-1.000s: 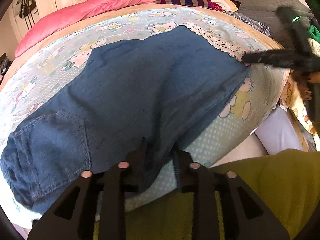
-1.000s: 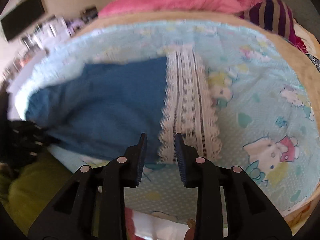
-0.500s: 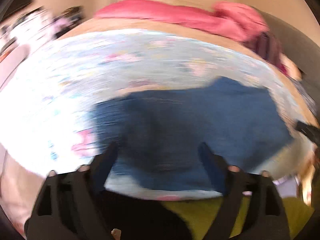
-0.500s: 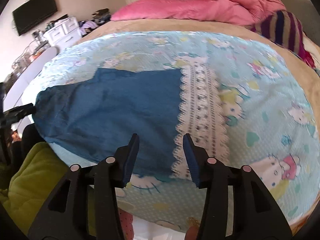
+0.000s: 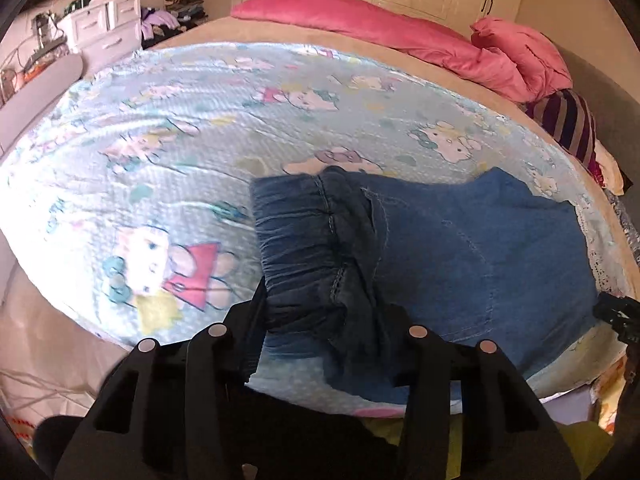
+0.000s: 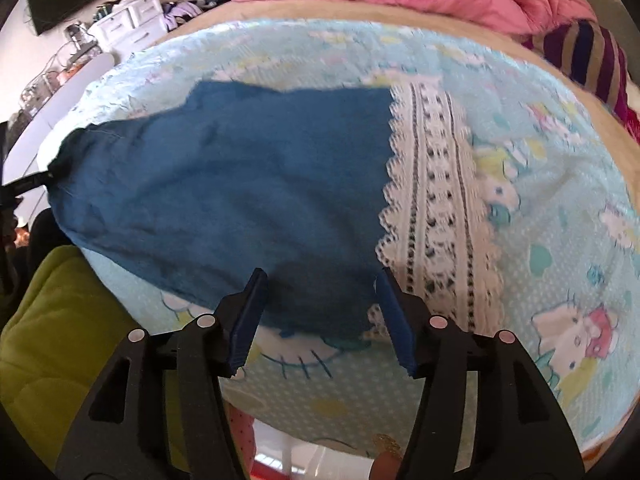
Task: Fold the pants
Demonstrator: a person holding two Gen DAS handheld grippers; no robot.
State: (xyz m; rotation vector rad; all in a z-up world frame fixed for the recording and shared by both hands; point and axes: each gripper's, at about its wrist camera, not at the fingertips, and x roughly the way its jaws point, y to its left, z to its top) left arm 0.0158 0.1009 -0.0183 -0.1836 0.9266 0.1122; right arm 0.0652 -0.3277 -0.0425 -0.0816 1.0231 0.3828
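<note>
While the left gripper [image 5: 322, 312] has just been closing on the pants' [image 5: 460, 248] bunched waistband on the bed [image 5: 180, 128] and the right gripper [image 6: 320, 304] has been opening over the hem, gripping only 1 layer could skew the fold.

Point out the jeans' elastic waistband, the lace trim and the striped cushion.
elastic waistband [image 5: 296, 236], left wrist view, gathered denim band.
lace trim [image 6: 434, 200], right wrist view, middle of white strip.
striped cushion [image 6: 592, 56], right wrist view, its purple-striped face.

Left gripper [image 5: 324, 312] black, round pale screws; right gripper [image 6: 320, 304] black (blue ribbed pads).
</note>
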